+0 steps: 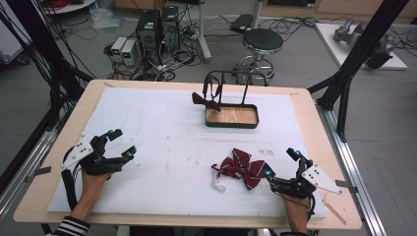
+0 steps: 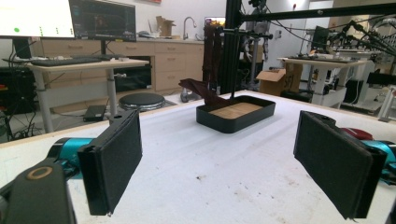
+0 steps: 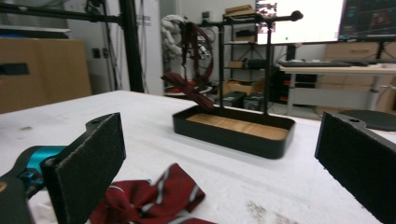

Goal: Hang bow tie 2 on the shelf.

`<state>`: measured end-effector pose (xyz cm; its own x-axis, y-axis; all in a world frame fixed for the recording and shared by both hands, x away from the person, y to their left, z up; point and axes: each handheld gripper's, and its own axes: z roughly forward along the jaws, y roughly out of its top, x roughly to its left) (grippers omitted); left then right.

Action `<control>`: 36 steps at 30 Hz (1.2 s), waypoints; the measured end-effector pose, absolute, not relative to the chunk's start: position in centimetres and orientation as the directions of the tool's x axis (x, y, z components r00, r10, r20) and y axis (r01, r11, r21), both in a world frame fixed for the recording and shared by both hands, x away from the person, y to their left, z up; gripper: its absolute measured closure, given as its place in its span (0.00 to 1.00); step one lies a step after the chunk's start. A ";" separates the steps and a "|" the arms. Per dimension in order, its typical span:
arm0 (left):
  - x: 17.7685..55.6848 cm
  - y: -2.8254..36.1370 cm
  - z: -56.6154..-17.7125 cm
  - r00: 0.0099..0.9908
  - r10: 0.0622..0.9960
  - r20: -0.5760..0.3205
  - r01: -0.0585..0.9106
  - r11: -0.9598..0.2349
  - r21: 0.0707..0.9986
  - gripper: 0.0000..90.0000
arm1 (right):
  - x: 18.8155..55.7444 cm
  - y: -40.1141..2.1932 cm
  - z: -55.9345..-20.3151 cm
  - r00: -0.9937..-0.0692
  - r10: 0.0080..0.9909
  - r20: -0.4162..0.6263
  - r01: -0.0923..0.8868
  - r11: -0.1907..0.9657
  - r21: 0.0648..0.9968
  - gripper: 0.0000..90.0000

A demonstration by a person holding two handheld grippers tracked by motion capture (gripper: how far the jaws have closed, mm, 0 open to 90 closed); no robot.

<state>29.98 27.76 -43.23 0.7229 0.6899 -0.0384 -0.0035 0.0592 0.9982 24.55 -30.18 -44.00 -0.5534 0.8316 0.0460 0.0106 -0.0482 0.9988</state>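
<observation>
Two bow ties: one red striped bow tie [image 1: 241, 169] flat on worktop [image 1: 162, 142], one dark bow tie [image 1: 206, 101] hanging on stand [image 1: 231, 115]. Left tongs [image 1: 122, 144] and right tongs [image 1: 281, 163] both released, empty.

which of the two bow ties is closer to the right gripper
The striped dark red fabric bow tie lying flat on the white table cover, just beside the right gripper. The other dark red bow tie hangs from the black stand, farther off.

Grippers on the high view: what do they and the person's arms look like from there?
Both are black frames. The left gripper and right gripper each carry teal-tipped fingers, a grey three-cornered plate with small dark dots, and a black cable. In the gripper views the fingers are flat black textured pads. A black-and-white striped sleeve covers the left forearm.
</observation>
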 end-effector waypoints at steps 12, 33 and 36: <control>30.1 27.4 -43.6 0.716 0.698 -0.028 0.008 0.031 0.999 0.18 | 25.2 -28.8 -40.8 -0.628 0.777 0.030 0.115 0.055 0.992 0.02; 30.0 27.2 -44.1 0.681 0.732 -0.021 0.009 0.020 1.000 0.17 | 26.8 -25.8 -37.5 -0.736 0.676 -0.034 0.227 0.293 0.929 0.05; 29.9 27.2 -44.2 0.675 0.737 -0.020 0.010 0.018 1.000 0.17 | 27.3 -25.4 -37.3 -0.752 0.659 -0.035 0.256 0.340 0.905 0.06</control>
